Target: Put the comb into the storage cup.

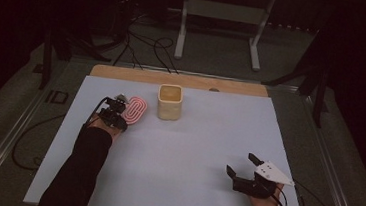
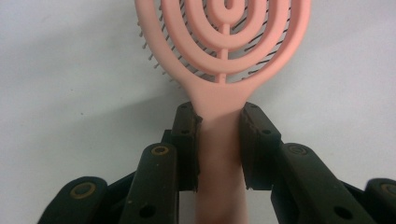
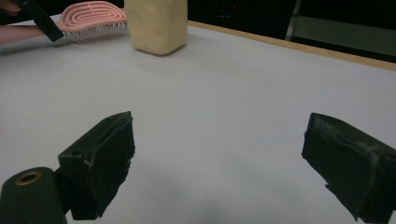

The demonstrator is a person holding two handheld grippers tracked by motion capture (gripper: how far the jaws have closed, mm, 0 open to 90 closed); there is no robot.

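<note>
- The pink hairbrush (image 1: 134, 109) lies on the pale sheet (image 1: 192, 149) in the far left part of the table, its head just left of the cream container (image 1: 170, 102) and apart from it.
- In the left gripper view the brush (image 2: 223, 56) shows an oval head cut into nested open rings joined by a central stem, with dark thin bristles visible through the gaps; the handle is smooth and the same pink.
- In the right gripper view the brush (image 3: 93, 16) sits bristles down on the sheet, its pale bristles showing under the head.
- The left gripper (image 1: 118, 108) pinches the brush handle: in its own view (image 2: 219, 140) both black jaws press the handle's sides just below the head.
- The cream container stands upright, square with rounded corners; its top is open, and whether anything is inside cannot be told. No writing can be read on it or on the brush.
- The right gripper (image 1: 241, 164) rests at the near right of the sheet, well apart from the brush, jaws spread wide with nothing between them (image 3: 219, 158).
- A bare wooden edge (image 1: 123, 73) runs along the far side of the sheet.
</note>
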